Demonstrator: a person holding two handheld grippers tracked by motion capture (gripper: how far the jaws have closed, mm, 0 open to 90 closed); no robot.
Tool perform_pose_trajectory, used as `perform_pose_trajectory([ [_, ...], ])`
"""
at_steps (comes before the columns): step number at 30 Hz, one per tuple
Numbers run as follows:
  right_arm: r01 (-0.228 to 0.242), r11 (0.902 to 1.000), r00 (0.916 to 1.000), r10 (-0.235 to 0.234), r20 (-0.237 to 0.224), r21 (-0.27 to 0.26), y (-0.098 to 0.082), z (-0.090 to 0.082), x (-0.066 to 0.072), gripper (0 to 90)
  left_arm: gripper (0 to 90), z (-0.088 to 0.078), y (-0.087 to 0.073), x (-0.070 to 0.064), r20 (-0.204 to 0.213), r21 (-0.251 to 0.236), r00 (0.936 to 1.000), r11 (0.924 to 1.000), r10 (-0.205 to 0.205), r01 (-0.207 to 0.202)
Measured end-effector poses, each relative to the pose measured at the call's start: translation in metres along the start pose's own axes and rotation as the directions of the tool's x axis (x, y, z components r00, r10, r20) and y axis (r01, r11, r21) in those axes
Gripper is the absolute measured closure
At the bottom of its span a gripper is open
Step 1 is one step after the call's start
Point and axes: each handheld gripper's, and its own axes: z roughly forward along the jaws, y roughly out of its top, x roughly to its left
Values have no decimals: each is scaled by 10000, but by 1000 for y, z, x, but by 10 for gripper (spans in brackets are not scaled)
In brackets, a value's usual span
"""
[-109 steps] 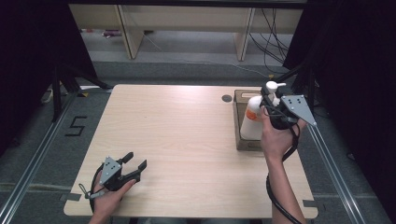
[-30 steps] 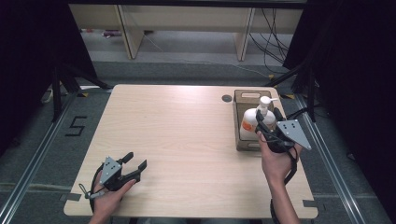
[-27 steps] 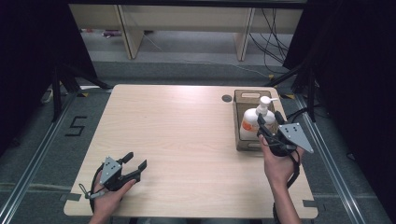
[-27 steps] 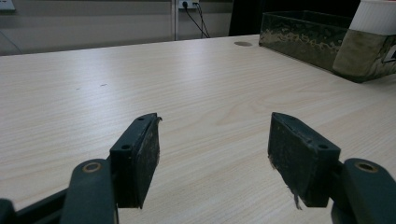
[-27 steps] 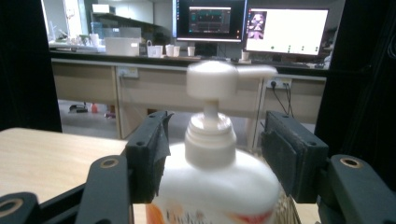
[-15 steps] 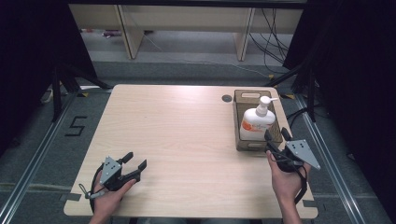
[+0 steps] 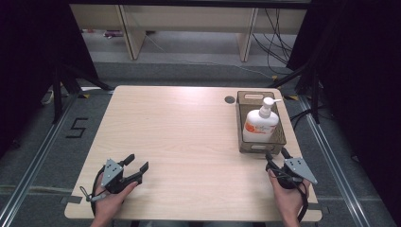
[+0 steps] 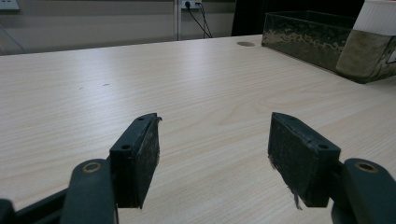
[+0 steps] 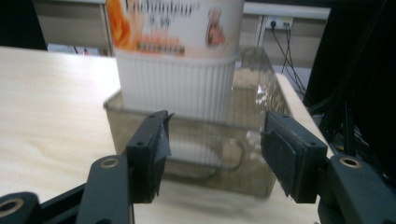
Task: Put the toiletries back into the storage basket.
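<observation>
Bottle (image 7: 260, 125) upright inside bin (image 7: 279, 142), at table's (image 7: 189, 142) far right. Right gripper (image 7: 275, 157) just before bin, wide, empty; left gripper (image 7: 137, 166) wide too, resting apart. Risk: knocking bin when moving forward carelessly.

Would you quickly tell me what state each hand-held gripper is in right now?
Left hand-held gripper: open, holding nothing.
Right hand-held gripper: open, holding nothing, just short of the bin with the pump bottle.

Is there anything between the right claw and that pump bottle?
Yes. The bottle stands inside the bin, and the bin's near wall lies between it and the open right claw. From above, nothing visible blocks it.
</observation>
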Motion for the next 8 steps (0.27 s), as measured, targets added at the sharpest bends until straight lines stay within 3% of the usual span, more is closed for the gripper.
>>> perform_pose_trajectory([
  [4,-378,9989,9993,376,55,288,-11,-3,4,426,335,1,0,0,45,-78,10000,10000,-19,20],
  [5,-47,9996,10000,47,0,281,-11,-2,2,425,336,1,0,0,53,-77,10000,10000,-21,21],
  [8,-158,9994,9999,156,68,321,-10,-4,3,425,335,1,0,0,73,-53,10000,10000,-1,2],
])
